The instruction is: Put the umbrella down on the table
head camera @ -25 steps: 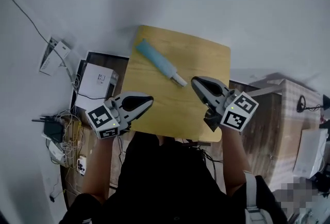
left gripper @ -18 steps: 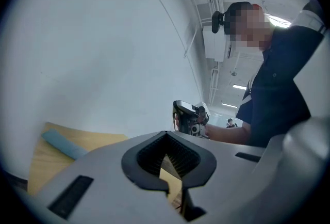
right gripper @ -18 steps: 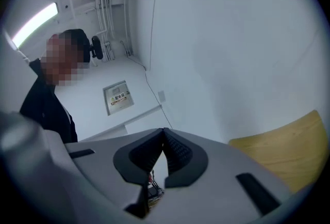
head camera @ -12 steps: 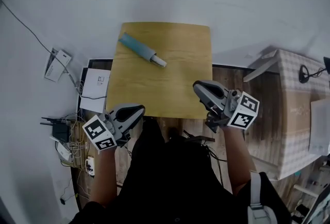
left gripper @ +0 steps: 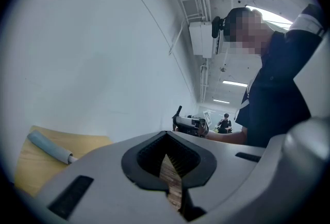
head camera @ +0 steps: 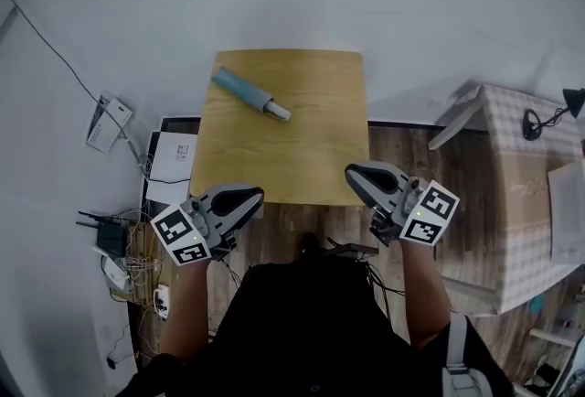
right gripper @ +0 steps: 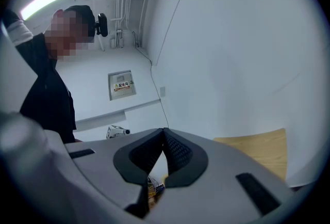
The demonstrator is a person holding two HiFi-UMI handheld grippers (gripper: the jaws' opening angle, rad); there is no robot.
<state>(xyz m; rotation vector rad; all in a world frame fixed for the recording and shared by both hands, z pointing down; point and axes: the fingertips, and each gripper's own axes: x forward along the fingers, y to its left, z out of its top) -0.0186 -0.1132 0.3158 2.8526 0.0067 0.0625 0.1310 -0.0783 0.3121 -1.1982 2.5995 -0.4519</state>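
Umbrella (head camera: 249, 94) lies folded on the table (head camera: 302, 157); we judge it light, stiff, best gripped mid-sleeve. Left gripper (head camera: 249, 196), right gripper (head camera: 355, 173): closed, empty.

The umbrella (head camera: 249, 94) lies flat on the bench (head camera: 302, 157), folded into a short, slim roll. Its body is pale blue-green, and a lighter, grey-white tip sticks out at one end. In the head view it lies slantwise in the far left part of the top. The blue end is toward the far left corner and the pale end points toward the middle. The bench is a light yellow wooden top, roughly rectangular, with rounded corners. The left gripper view shows the umbrella (left gripper: 50, 147) lying on the wood at the left. The right gripper view shows only a bare part of the bench (right gripper: 258, 153).
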